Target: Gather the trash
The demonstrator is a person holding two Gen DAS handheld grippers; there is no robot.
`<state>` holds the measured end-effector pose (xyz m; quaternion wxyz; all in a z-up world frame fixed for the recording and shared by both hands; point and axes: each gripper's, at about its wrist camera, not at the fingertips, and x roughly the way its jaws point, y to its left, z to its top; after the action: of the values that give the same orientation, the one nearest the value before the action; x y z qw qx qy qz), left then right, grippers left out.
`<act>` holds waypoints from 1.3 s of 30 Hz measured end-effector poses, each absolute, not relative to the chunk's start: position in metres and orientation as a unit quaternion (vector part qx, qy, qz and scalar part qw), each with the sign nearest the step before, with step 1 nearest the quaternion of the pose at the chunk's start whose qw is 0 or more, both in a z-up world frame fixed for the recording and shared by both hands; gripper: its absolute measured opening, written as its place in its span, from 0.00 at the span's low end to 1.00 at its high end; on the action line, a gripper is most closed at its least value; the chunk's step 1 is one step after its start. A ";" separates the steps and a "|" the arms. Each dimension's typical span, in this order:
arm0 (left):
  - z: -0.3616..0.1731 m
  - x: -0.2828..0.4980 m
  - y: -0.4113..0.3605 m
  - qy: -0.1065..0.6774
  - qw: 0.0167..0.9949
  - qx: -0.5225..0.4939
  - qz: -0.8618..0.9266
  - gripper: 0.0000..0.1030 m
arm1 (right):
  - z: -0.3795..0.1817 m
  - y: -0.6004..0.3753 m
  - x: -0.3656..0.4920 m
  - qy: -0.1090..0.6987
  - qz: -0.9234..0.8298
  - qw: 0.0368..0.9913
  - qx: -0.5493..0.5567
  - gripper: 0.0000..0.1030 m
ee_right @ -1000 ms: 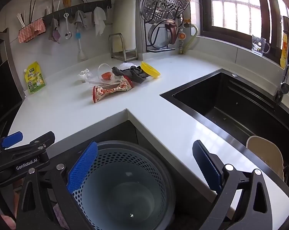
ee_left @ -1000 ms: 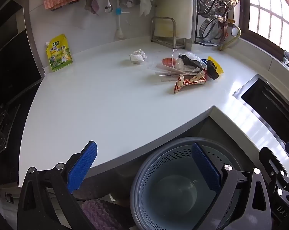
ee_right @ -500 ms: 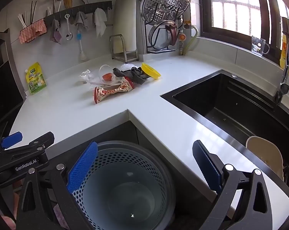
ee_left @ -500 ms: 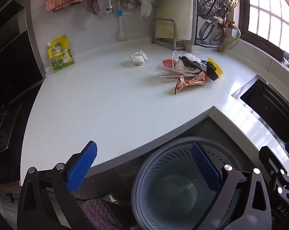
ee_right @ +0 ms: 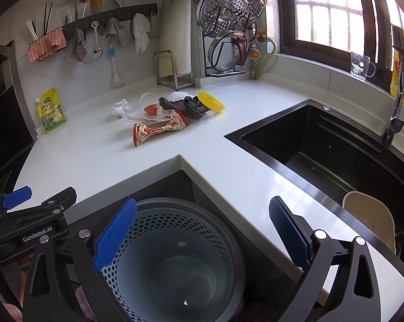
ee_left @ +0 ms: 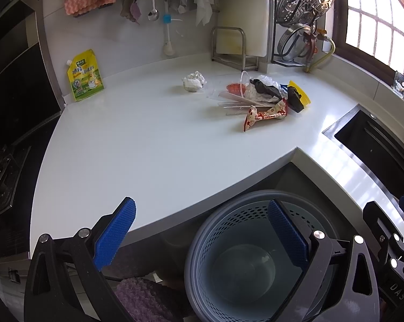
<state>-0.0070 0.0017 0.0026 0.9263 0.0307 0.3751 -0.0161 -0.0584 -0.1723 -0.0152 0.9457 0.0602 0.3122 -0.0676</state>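
Observation:
A pile of trash lies on the white counter (ee_left: pixel 153 139): a red patterned wrapper (ee_left: pixel 266 114) (ee_right: pixel 159 128), a crumpled white tissue (ee_left: pixel 193 81) (ee_right: pixel 120 106), clear plastic packaging (ee_left: pixel 235 96), a dark rag (ee_right: pixel 185 106) and a yellow lid (ee_right: pixel 211 101). A grey perforated bin (ee_left: pixel 255 263) (ee_right: pixel 175 257) stands on the floor below the counter's inner corner, with nothing visible inside. My left gripper (ee_left: pixel 202 237) is open and empty above the bin's left rim. My right gripper (ee_right: pixel 202 234) is open and empty above the bin.
A black sink (ee_right: pixel 336 155) with a tap (ee_right: pixel 397 86) lies to the right. A yellow-green pouch (ee_left: pixel 85 75) leans on the back wall. A dish rack with steamer tray (ee_right: pixel 231 13) and hanging cloths and utensils (ee_right: pixel 94 40) line the wall. A stove (ee_left: pixel 3 166) is on the left.
Both views have shifted slightly; the grippers have edged a little toward the counter. Both stay open and empty. The trash has not moved.

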 end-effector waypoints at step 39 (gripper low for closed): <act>0.012 -0.015 0.000 0.375 0.926 0.034 -0.018 0.94 | -0.010 -0.174 -0.065 0.305 -0.069 0.947 0.068 0.92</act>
<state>-0.0147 -0.0002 0.0118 0.9261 0.0342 0.3754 -0.0182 -0.0650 -0.1736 -0.0100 0.9473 0.0681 0.3053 -0.0691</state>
